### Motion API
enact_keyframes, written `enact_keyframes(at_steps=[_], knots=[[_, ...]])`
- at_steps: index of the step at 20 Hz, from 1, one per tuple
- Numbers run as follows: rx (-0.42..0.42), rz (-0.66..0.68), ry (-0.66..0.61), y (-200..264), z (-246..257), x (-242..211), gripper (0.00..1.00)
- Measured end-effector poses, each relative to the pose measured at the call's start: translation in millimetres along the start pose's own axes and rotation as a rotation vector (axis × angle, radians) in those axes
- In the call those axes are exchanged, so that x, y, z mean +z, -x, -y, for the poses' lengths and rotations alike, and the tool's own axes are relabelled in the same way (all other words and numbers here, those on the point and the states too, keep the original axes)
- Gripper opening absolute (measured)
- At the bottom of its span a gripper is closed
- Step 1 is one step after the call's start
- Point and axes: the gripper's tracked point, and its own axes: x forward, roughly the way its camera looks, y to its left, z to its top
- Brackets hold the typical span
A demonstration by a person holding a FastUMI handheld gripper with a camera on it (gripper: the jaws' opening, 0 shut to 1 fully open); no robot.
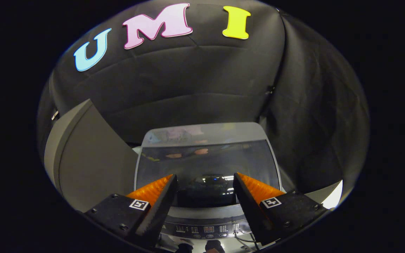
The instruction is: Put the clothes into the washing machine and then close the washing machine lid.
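Note:
I look down on a grey top-loading washing machine (206,213). Its lid (206,158), a dark glass pane in a grey frame, lies down flat over the tub. The glass mirrors lights, and what is inside the tub is too dark to make out. My gripper (205,175) hovers above the front half of the lid, open, with nothing between its fingers. The lid's front edge runs across the gap between the fingers. Below them, at the machine's front, is the control panel (207,230) with small buttons and a display.
A tall grey cabinet side (93,158) stands close against the machine's left. Black cloth walls close in behind and to the right. A pale surface (332,196) shows low on the right. A thin cable (244,239) lies by the panel.

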Motion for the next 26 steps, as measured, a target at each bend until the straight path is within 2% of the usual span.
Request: enact_keyframes(at_steps=[6,11,17,21,26], knots=[[-0.001,0.006,-0.013,4,6,-2,1.0],[0.038,0.077,-0.043,31,-4,24,1.0],[0.083,0.267,-0.041,105,-14,74,1.0],[0.106,0.441,-0.038,179,-24,111,1.0],[0.082,0.644,0.0,258,-29,136,0.99]])
